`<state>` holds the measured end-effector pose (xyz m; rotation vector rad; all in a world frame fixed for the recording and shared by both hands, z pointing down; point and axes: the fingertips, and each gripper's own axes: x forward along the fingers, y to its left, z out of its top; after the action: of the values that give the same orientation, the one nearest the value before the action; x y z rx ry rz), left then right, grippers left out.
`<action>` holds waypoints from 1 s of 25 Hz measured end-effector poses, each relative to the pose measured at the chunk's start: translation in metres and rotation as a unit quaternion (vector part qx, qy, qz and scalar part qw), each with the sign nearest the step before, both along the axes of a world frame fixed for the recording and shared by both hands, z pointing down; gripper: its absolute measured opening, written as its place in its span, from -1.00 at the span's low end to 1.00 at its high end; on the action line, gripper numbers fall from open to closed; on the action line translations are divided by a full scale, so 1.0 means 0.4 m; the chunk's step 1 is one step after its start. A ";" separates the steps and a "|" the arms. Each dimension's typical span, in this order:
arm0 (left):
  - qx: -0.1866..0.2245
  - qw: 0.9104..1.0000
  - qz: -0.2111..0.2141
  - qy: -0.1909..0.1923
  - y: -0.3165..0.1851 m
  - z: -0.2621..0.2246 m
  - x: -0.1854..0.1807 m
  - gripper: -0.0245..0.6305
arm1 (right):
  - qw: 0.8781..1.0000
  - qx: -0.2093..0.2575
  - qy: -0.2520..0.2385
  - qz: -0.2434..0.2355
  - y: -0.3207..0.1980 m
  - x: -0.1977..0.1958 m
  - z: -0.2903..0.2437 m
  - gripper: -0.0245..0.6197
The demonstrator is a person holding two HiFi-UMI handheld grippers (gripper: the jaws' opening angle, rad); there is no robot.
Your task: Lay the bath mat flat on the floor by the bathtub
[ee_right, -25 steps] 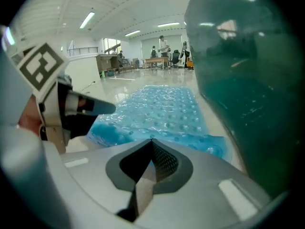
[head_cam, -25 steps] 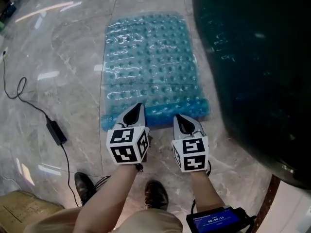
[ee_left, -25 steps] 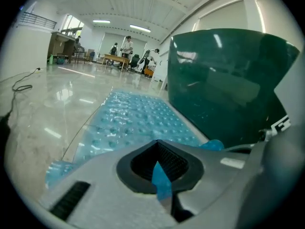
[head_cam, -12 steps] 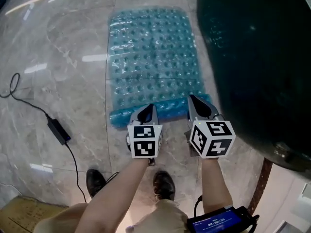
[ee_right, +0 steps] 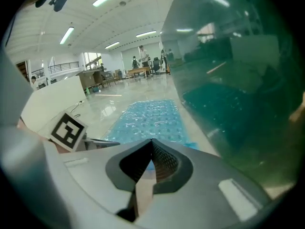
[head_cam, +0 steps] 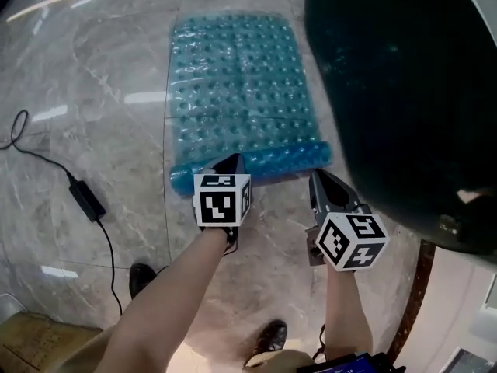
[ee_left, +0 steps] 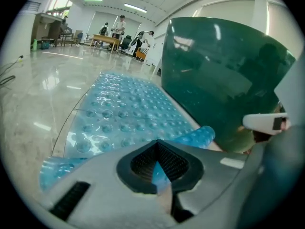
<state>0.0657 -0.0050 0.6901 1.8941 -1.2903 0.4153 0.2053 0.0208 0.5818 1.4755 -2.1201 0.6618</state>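
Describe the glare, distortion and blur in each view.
Head view: ceiling lights streak white glare across the glossy floor; the bath mat is sharp. Left gripper view: fisheye with black rounded corners; the bathtub wall bulges and mirrors the lights. Right gripper view: same fisheye; the bathtub side reflects the room.

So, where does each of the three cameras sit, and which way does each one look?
Head view: on the person's head, looking steeply down at bath mat and bathtub; both forearms, left gripper, right gripper show.
Left gripper view: on the left gripper, low, facing along its shut jaws across the mat.
Right gripper view: on the right gripper, facing likewise; left gripper's marker cube shows.
All share mat and bathtub.
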 end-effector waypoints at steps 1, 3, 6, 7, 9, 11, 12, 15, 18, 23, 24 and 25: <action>0.013 1.000 -0.002 0.000 0.006 -0.008 0.001 -0.90 | 1.000 0.008 -0.009 -0.007 -0.007 -0.007 0.024 -0.90; 0.039 0.999 -0.010 -0.004 0.043 -0.027 0.012 -0.90 | 0.999 0.020 -0.015 -0.025 -0.001 -0.016 0.058 -0.90; 0.062 0.998 -0.018 -0.006 0.118 -0.068 0.037 -0.90 | 0.999 0.019 -0.009 -0.035 0.032 -0.015 0.073 -0.90; 0.061 0.998 -0.020 -0.003 0.136 -0.073 0.044 -0.90 | 0.999 0.014 -0.005 -0.035 0.032 -0.014 0.081 -0.90; 0.048 0.999 -0.026 0.002 0.152 -0.061 0.055 -0.90 | 0.999 0.001 0.010 -0.045 -0.002 -0.012 0.118 -0.90; 0.027 0.999 -0.031 -0.003 0.165 -0.030 0.070 -0.90 | 0.997 -0.013 0.030 -0.064 -0.054 -0.012 0.166 -0.90; 0.019 0.999 -0.031 -0.008 0.176 -0.013 0.077 -0.90 | 0.996 -0.020 0.041 -0.074 -0.075 -0.014 0.185 -0.90; 0.009 0.999 -0.035 -0.011 0.216 0.019 0.093 -0.90 | 0.991 -0.033 0.078 -0.099 -0.105 -0.021 0.229 -0.90; 0.009 0.998 -0.066 0.015 0.259 0.022 0.082 -0.90 | 0.989 -0.046 0.090 -0.104 -0.073 -0.023 0.273 -0.90; 0.051 0.993 -0.108 0.001 0.265 -0.060 0.071 -0.90 | 0.988 -0.024 0.096 -0.122 0.025 0.001 0.268 -0.90; 0.056 0.993 -0.105 -0.004 0.260 -0.076 0.081 -0.90 | 0.988 -0.016 0.096 -0.118 0.048 0.017 0.265 -0.90; 0.059 0.993 -0.102 -0.009 0.253 -0.087 0.088 -0.90 | 0.989 -0.010 0.092 -0.112 0.070 0.029 0.261 -0.90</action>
<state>0.1009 0.0962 0.6553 1.8348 -1.5329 0.2557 0.2170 0.0487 0.6863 1.2127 -2.0882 0.4436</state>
